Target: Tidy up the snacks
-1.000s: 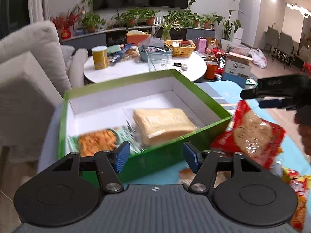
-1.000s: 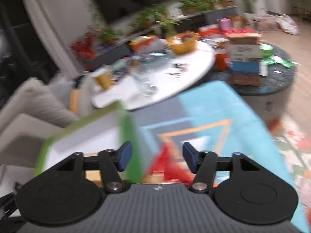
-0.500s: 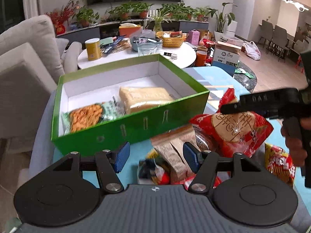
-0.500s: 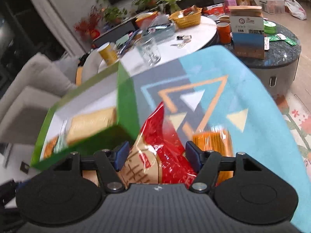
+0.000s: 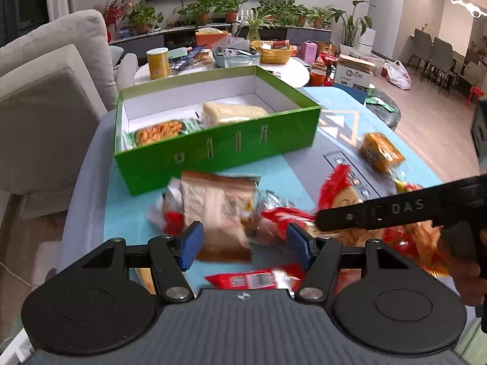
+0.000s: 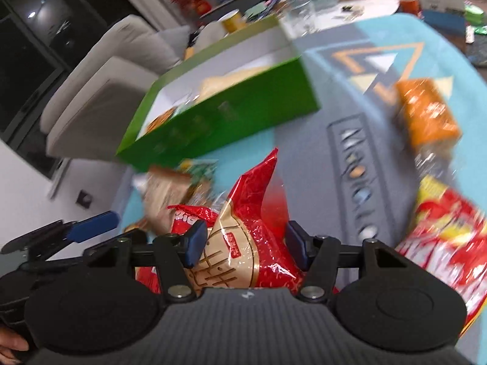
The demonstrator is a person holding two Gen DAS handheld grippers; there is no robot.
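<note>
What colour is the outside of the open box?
Bright green outside, white inside: the box shows best in the left wrist view.

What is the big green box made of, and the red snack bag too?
The green box looks like cardboard: stiff flat walls, glossy green outside, plain matte white inside. The red snack bag looks like thin shiny plastic film: it crinkles, and light glints off its folds. Neither is certain from looks alone.

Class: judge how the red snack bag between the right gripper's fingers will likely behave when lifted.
The red snack bag looks puffy, so probably light. Its glossy film may slip in the closing right gripper. The crumpled top suggests it will flop and crush easily.
</note>
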